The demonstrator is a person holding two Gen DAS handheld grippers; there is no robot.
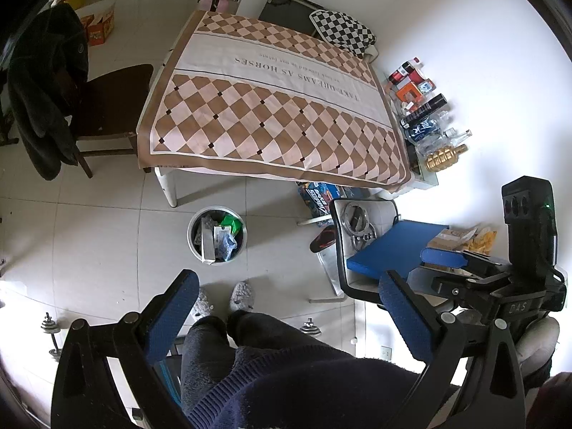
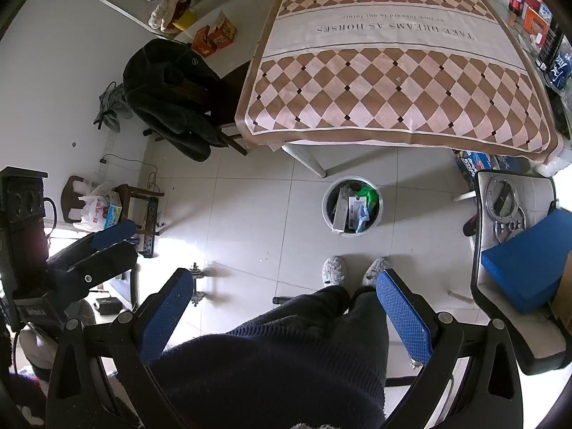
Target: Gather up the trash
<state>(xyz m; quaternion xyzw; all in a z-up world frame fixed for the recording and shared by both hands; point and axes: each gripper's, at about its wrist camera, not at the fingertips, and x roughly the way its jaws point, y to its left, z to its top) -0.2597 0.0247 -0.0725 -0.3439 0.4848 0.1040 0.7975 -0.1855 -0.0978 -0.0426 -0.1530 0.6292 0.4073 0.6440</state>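
We take the round white waste bin (image 1: 217, 236) on the pale tiled floor (image 1: 107, 221) as our landmark; it holds the collected trash: a grey carton (image 1: 207, 241), a crumpled blue wrapper (image 1: 227, 245) and a green packet (image 1: 230, 223).

Well to the left of the bin stands a dark wooden chair (image 1: 107, 107) with a black coat (image 1: 46, 82) draped over its back. Just behind the bin is the white-legged table under a brown-and-cream diamond-patterned cloth (image 1: 271, 107), whose top is bare of litter. Nearer us than the bin, two grey fluffy slippers (image 1: 241, 296) point toward it, with dark trouser legs (image 1: 250, 350) above them.

Our left gripper (image 1: 289, 314), with blue-padded fingers (image 1: 175, 314), has its jaws spread wide and grips nothing. Our right gripper (image 2: 286, 311) is likewise wide apart and empty.

To the right of the bin sits a black-framed white chair (image 2: 500, 307) carrying a blue foam slab (image 1: 389, 250) and round metal rings (image 1: 357, 218). Farther right, along the wall beyond the table's edge, stand bottles and boxes (image 1: 422, 107), among them a gold pineapple-shaped bottle (image 1: 441, 159).
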